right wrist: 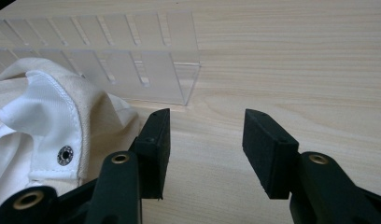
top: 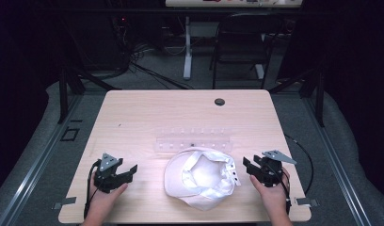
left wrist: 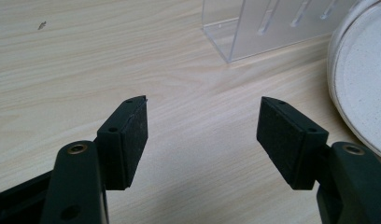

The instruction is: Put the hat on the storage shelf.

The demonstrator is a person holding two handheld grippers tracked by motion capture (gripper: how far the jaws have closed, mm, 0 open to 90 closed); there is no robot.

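Observation:
A white cap (top: 199, 176) lies upside down near the table's front edge, its brim toward the left and its snap strap toward the right. Just behind it lies a clear plastic rack (top: 194, 141) with slots. My left gripper (top: 132, 170) rests open on the table to the left of the cap, whose brim (left wrist: 363, 88) shows at the right of the left gripper view. My right gripper (top: 246, 165) sits open to the right of the cap; in the right gripper view (right wrist: 205, 140) the cap's strap with a metal snap (right wrist: 65, 155) lies beside the left jaw.
The light wooden table (top: 148, 113) has a round cable hole (top: 220, 101) near its back edge. Behind the table stand a folding chair (top: 242, 42) and a desk leg (top: 187, 47). Bare tabletop stretches ahead of both grippers.

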